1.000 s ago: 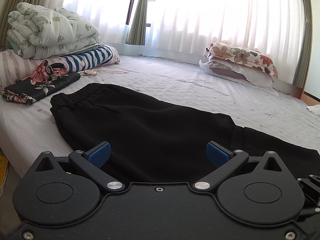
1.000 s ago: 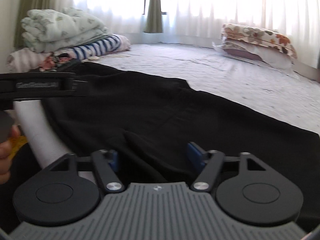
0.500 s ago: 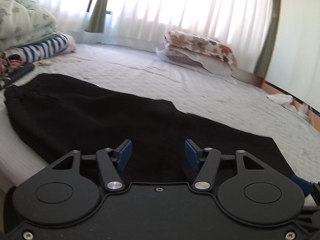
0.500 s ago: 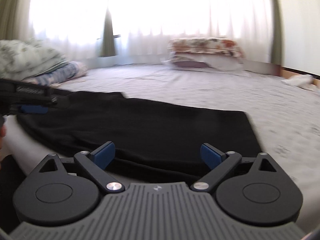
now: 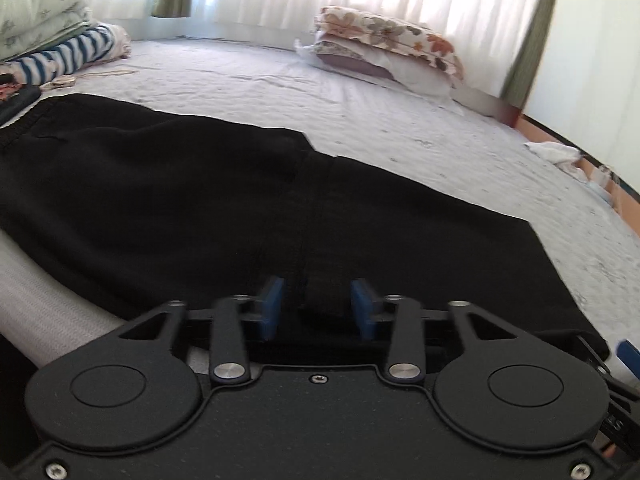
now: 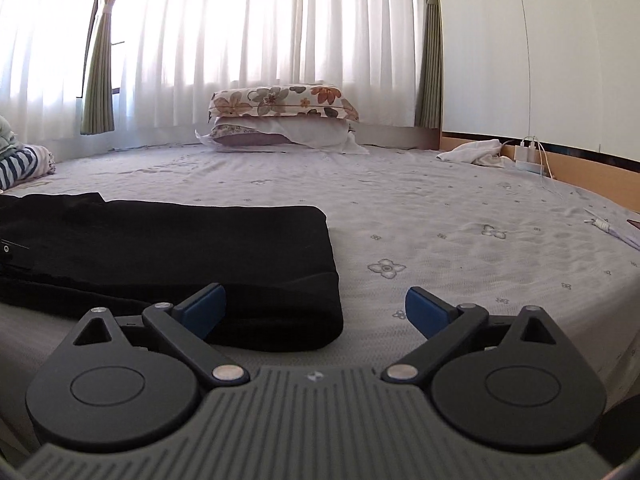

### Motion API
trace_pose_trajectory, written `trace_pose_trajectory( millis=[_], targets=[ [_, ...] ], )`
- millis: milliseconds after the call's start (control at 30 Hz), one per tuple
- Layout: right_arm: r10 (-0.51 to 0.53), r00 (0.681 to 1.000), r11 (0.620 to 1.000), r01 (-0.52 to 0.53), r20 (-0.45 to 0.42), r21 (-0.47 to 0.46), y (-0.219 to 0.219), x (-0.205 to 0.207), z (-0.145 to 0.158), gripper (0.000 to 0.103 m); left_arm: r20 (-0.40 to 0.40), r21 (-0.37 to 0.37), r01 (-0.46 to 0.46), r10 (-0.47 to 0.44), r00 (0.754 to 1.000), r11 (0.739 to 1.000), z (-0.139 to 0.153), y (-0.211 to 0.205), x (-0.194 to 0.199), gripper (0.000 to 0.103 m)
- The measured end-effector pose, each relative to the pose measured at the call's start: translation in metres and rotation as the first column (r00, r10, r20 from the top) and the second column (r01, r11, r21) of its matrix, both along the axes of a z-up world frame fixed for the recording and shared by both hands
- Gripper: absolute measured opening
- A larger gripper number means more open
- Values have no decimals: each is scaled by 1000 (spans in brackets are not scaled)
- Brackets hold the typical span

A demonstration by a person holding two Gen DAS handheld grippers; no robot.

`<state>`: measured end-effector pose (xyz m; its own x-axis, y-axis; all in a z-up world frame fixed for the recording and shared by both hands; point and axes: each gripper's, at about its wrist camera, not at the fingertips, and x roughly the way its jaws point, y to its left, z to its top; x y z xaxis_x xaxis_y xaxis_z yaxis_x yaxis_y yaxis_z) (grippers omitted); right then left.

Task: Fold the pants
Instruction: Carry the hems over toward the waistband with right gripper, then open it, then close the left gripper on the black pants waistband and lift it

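- Black pants (image 5: 208,184) lie flat across the near side of a bed (image 5: 360,120), waistband toward 9 o'clock in the left wrist view.
- The left hand-held gripper (image 5: 316,306), its jaws just closing to about half width, straddles a raised fold of the pants; whether the pads (image 5: 270,306) press it cannot be told.
- The right hand-held gripper (image 6: 316,312), jaws just spread wide and holding nothing, hovers at the hem end; its left pad is over the cloth.
- Floral pillows (image 6: 280,120) sit at 12 o'clock.
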<state>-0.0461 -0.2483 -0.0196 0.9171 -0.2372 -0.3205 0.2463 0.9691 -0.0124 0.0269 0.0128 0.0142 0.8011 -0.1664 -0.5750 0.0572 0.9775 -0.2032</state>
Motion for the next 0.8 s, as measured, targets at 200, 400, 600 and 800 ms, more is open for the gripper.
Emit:
trace_pose_trajectory(
  millis=[200,400,600,800],
  targets=[
    [-2,1000,1000,2,0,14,-2,-3,-7,103,29,33,-7,6,1000,999,3,-11,2,5],
    [25,1000,1000,-25,2,-4,-1,-6,-6,103,136,121,-25,8,991,992,14,-7,-15,4],
    [45,999,999,-45,-6,-27,2,-13,-8,103,51,185,-85,77,996,979,-10,6,-11,1],
    [-1,999,995,-3,-40,-104,1,-14,-5,103,56,214,-65,54,997,975,-12,7,-9,3]
  ],
)
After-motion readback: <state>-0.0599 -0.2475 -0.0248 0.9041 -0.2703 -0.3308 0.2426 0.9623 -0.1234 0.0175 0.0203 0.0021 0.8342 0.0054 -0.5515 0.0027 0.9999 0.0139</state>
